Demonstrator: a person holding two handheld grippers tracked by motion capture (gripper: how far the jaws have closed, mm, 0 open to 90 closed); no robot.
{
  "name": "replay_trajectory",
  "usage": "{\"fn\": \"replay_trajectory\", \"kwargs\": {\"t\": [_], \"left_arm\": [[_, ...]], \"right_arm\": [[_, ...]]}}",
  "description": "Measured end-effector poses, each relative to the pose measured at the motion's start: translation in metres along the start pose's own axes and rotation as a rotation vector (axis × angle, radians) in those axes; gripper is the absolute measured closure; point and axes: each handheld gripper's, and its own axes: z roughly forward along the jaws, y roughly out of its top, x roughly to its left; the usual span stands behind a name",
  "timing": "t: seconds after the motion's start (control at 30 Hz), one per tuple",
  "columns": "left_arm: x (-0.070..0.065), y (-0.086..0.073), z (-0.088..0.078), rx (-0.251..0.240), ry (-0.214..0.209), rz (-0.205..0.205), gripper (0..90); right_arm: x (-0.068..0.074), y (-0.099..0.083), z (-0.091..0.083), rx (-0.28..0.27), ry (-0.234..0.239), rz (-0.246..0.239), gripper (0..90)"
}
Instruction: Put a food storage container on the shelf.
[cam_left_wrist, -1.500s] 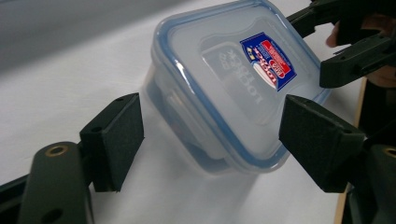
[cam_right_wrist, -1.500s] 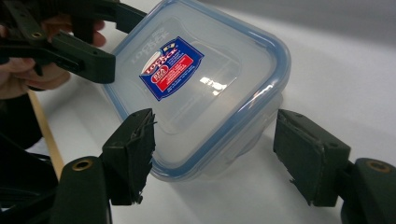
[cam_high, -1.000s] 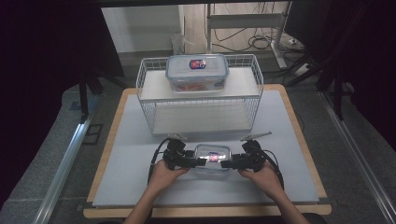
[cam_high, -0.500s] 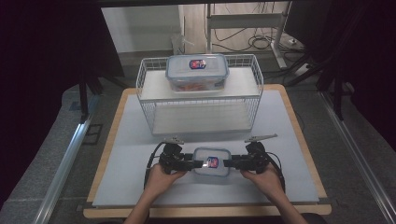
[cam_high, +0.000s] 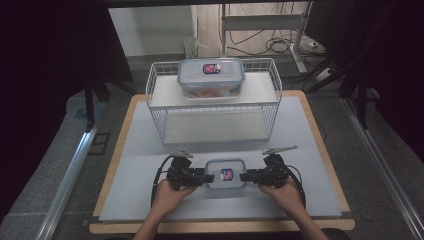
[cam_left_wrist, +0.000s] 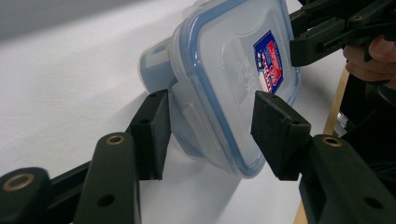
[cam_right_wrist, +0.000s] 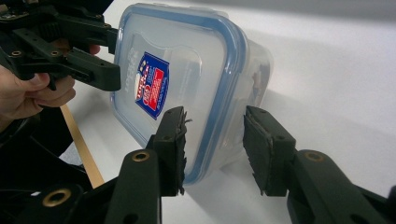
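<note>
A small clear container (cam_high: 226, 174) with a blue-rimmed lid and a red and blue label lies on the grey table top (cam_high: 150, 200) near its front edge. My left gripper (cam_high: 204, 178) is at its left end, and its jaws have just been closing. In the left gripper view, my left gripper (cam_left_wrist: 210, 135) has one pad on the side latch and the other on the lid (cam_left_wrist: 233, 70). My right gripper (cam_high: 244, 176) is at the right end, its jaws also just closing. In the right gripper view, my right gripper (cam_right_wrist: 215, 149) has one pad at the lid rim (cam_right_wrist: 233, 60) and a gap at the other.
A white wire rack (cam_high: 215, 125) stands behind, at the middle of the table. A larger clear container (cam_high: 211, 77) with the same kind of lid sits on its top shelf. The table's wooden front edge (cam_high: 220, 227) runs just behind the person's hands.
Both pairs of jaws have narrowed around the ends of the small container. The container and the hands sit slightly nearer the front edge than a second ago.
</note>
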Motion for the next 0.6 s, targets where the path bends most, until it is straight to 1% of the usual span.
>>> {"fn": "replay_trajectory", "kwargs": {"t": [0.03, 0.07, 0.27, 0.33, 0.4, 0.5, 0.6], "left_arm": [[-0.001, 0.0, 0.0, -0.003, 0.003, 0.001, 48.0], [-0.002, 0.0, 0.0, 0.004, 0.014, 0.01, 47.8], [-0.007, 0.0, 0.0, 0.006, 0.034, 0.036, 47.7], [-0.008, 0.0, 0.0, 0.007, 0.037, 0.042, 47.9], [-0.008, 0.0, 0.0, 0.009, 0.039, 0.045, 48.0], [-0.008, 0.0, 0.0, 0.01, 0.039, 0.046, 48.0], [-0.008, 0.001, 0.0, 0.011, 0.038, 0.044, 48.0]], "right_arm": [[0.0, 0.0, 0.0, 0.001, 0.001, 0.0, 58.5], [-0.001, 0.0, 0.0, 0.001, 0.004, -0.001, 58.4], [-0.001, 0.0, 0.0, 0.008, 0.009, -0.023, 57.2], [-0.002, 0.001, 0.001, 0.011, 0.017, -0.023, 53.0], [-0.002, 0.001, 0.004, 0.02, 0.009, -0.037, 47.3], [-0.002, 0.003, 0.008, 0.032, 0.023, -0.044, 43.8], [-0.004, 0.005, 0.011, 0.029, 0.036, -0.047, 41.4]]}}
